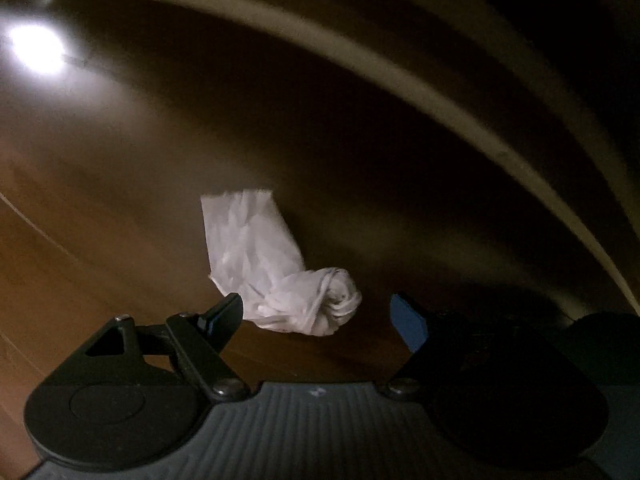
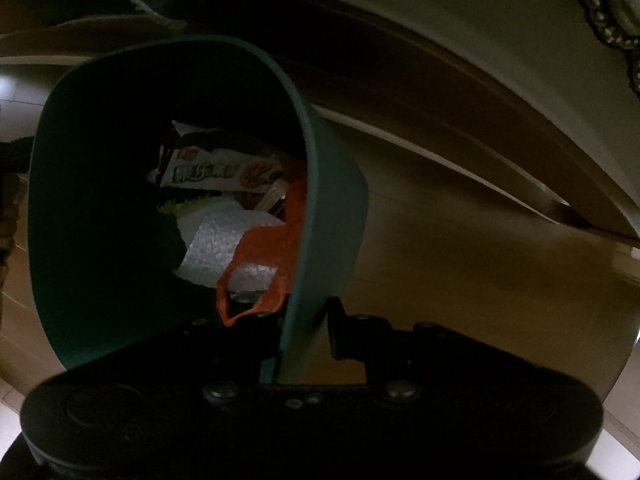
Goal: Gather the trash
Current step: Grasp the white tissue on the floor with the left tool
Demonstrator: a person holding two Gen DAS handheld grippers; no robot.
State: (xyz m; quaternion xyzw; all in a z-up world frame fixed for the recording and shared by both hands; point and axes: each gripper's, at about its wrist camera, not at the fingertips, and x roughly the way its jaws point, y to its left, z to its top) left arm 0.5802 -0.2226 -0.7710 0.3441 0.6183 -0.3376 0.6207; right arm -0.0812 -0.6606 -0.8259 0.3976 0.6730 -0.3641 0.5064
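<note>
Left gripper point(image 1: 316, 316): fingers spread wide and holding nothing, hovering low over the wooden floor point(image 1: 80, 264).
Crumpled tissue point(image 1: 276, 268): white, one end twisted into a knot, the other end flat; it lies on the floor just ahead of the left gripper, its knotted end between the two fingertips and nearer the left one, though I cannot tell whether that tip touches it.
Right gripper point(image 2: 306, 320): closed tight on the wall of the teal bin point(image 2: 336, 216), one finger inside the rim and one outside.
Teal bin: tipped so its mouth faces the right gripper's camera, gripped at the near right side of its rim.
Bin contents: a snack wrapper point(image 2: 224, 170) with green lettering lies deepest, white paper towel point(image 2: 216, 240) sits in front of it, and an orange-red plastic scrap point(image 2: 276, 248) lies against the bin's right wall, nearest the gripper.
Light: dim; a bright glare spot point(image 1: 38, 48) shines on the floor far beyond the tissue, to its left.
</note>
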